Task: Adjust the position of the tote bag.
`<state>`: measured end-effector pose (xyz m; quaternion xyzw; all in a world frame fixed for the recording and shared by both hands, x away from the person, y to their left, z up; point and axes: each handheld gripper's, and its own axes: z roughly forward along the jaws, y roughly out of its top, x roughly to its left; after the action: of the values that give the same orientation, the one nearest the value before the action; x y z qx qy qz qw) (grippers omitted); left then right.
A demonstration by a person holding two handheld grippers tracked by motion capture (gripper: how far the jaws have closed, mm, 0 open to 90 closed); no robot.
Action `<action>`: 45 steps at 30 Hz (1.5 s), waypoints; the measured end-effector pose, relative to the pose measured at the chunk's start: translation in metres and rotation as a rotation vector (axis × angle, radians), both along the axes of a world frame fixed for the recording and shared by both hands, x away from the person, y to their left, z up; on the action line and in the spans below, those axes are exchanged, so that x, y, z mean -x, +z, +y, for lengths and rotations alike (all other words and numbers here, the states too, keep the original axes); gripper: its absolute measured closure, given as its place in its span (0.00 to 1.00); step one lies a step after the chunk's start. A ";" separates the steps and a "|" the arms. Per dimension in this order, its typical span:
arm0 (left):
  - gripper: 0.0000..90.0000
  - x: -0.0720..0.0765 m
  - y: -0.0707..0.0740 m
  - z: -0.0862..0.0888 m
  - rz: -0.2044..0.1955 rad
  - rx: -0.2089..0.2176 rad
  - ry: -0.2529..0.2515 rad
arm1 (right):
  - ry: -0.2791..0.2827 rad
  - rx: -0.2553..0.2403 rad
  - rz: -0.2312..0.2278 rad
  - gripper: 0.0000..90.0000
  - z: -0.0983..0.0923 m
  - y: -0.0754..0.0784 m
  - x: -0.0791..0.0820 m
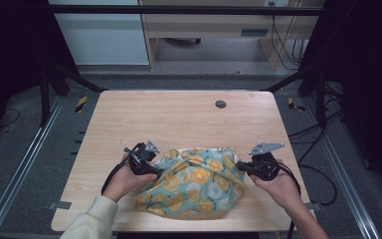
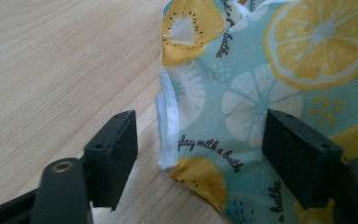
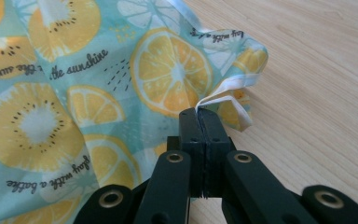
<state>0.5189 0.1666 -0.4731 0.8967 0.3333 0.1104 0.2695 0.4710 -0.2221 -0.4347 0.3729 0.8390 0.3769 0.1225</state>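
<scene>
Fruit-print cloth sits bunched in a loose heap on the near half of the wooden table, between my two hands. Thin cotton-type fabric, teal with lemon and kiwi slices, white bound hem running along the edge. It'll handle light and floppy: no stiffness, drapes and folds under its own weight, drags rather than slides on the wood, nothing fragile about it. Best hold is the hem or a corner, where the doubled binding gives the pads something thicker to bite; a pinch in mid-panel would just pull up a tent. Right gripper has its jaws fully closed on a folded bit of the white hem at the cloth's right corner; the binding sticks out just above the pads, so the grip looks shallow and I reckon a hard tug could slip it. Left gripper is wide apart, jaws straddling the left edge: one pad over bare wood, the other over the print, hem strip between them, neither pad pressing yet. From the high view I can't quite tell whether the left jaws are touching the fabric or hovering just above it. Next move as I judge it: close left on that hem, then lift both corners together and spread.
</scene>
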 end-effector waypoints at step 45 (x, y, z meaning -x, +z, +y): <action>0.99 0.004 0.072 0.020 -0.253 0.038 0.109 | -0.054 -0.027 -0.153 1.00 -0.007 0.048 -0.024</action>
<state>0.5153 0.1864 -0.4011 0.8511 0.3467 0.2306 0.3197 0.4954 -0.2296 -0.3862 0.3672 0.8116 0.4122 0.1913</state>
